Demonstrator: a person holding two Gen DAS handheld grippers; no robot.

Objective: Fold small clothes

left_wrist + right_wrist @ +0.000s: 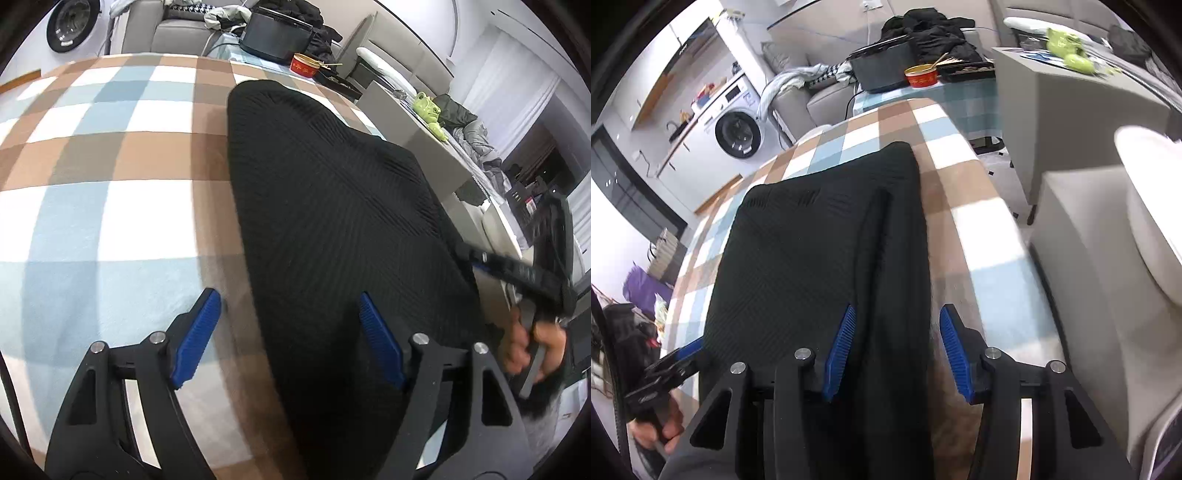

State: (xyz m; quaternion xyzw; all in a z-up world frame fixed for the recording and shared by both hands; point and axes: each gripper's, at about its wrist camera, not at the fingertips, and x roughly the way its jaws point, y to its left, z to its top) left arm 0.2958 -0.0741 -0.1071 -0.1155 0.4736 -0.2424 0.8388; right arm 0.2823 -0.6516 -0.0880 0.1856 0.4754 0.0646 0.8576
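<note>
The soft checked blanket in brown, pale blue and white [110,155] that covers the counter serves as the landmark here. On it lies the black ribbed knit garment [325,206], spread fairly flat, towards the blanket's right side in the left wrist view, with its near end reaching the blanket's near edge.

The left gripper [290,336] hangs over the near left edge of the garment, its blue-padded fingers [199,332] spread wide and holding nothing; one finger is over bare blanket, the other over the knit. The right gripper [895,350] straddles the garment's right edge in the same way, fingers [955,354] apart and empty, with a lengthwise fold or seam of the cloth running away from it.

The knit looks light, limp and stretchy, so it should drape and sag rather than hold a shape, and its ribbing ought to give the pads good friction. It will likely drag a little on the fleecy blanket. The best hold seems to be a pinch at each near corner or along the side hems, taking both layers so the fold carries over evenly.
</note>
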